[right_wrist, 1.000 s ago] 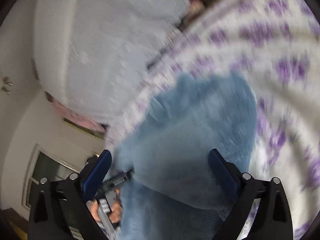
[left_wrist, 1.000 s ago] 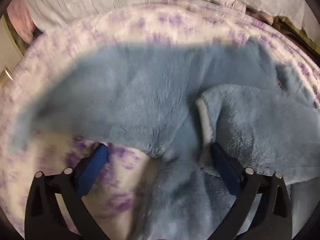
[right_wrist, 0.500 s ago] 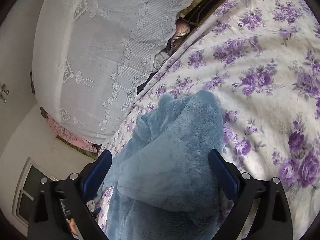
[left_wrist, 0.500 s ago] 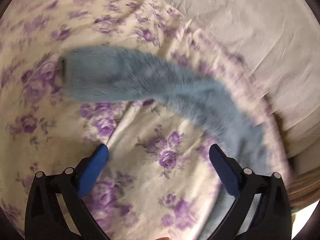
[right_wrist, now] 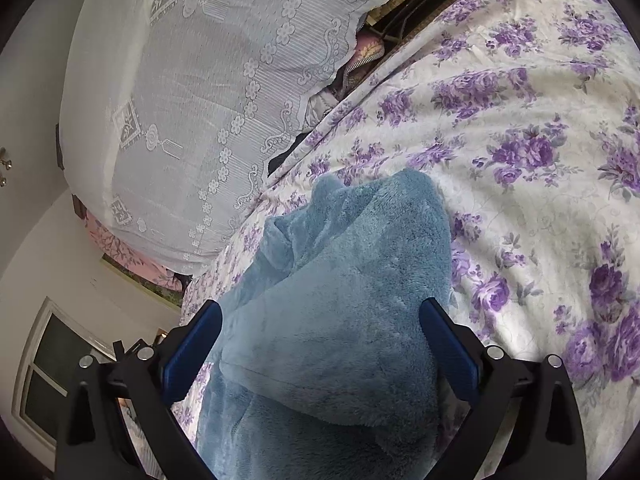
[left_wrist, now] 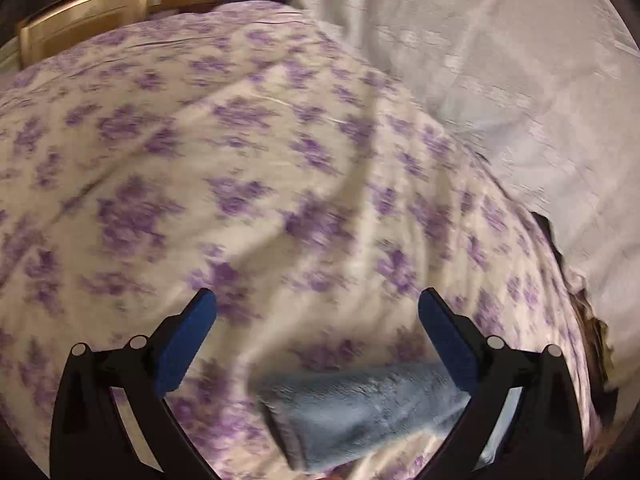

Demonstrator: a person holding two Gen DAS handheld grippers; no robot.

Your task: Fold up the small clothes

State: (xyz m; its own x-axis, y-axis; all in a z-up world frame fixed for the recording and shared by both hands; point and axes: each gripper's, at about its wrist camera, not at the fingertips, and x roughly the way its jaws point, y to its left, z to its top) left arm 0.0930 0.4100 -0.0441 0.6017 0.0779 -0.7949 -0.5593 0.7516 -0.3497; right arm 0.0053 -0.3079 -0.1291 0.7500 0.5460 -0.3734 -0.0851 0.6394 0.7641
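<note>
Your left gripper (left_wrist: 316, 306) is spread wide, grasping nothing, above the floral bedspread (left_wrist: 248, 168); one end of the blue fleece garment (left_wrist: 360, 408) lies near its right finger. Your right gripper (right_wrist: 320, 320) is likewise released, its fingers straddling the garment's folded bulk (right_wrist: 340, 300), left of bare bedspread.

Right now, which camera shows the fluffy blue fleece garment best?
The right wrist view: the fluffy blue fleece garment fills its centre, sharp, folds visible. The left wrist view shows only a blurred sleeve-like strip at the bottom edge.
</note>
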